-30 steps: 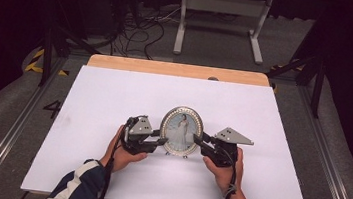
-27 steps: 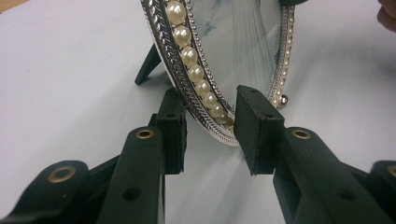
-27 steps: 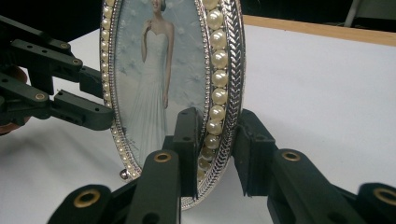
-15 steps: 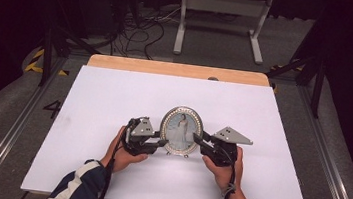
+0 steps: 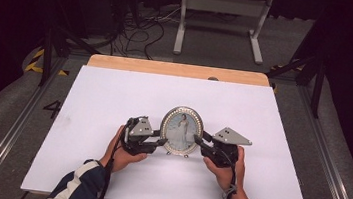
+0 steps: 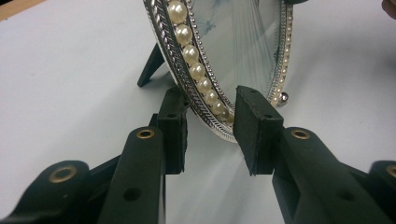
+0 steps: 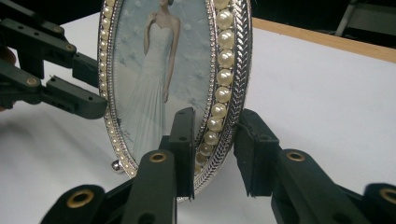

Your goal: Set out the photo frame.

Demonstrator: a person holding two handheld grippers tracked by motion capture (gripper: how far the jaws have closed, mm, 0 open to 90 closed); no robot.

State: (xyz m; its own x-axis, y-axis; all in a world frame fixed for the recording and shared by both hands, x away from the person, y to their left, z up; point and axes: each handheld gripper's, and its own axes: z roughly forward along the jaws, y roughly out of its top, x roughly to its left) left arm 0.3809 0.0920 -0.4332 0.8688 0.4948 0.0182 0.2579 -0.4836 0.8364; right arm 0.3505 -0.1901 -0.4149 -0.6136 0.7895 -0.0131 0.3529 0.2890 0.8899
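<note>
frame: oval pearl-rimmed photo frame (image 5: 181, 130) upright on its stand, near the counter (image 5: 115, 87) front edge, centre
left hand-held gripper (image 5: 160, 142): jaws straddle rim, visible gap, not clamped
right hand-held gripper (image 5: 199, 142): just been opening; rim between jaws, loose
tip: release both evenly, back out sideways, don't tip the stand

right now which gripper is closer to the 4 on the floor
Left. The left gripper is right of the 4, at the picture frame's left edge; the right gripper, jaws just opening around the rim, farther right.

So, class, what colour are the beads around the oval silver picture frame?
Cream-white pearl beads, clearest in the right gripper view.
</note>
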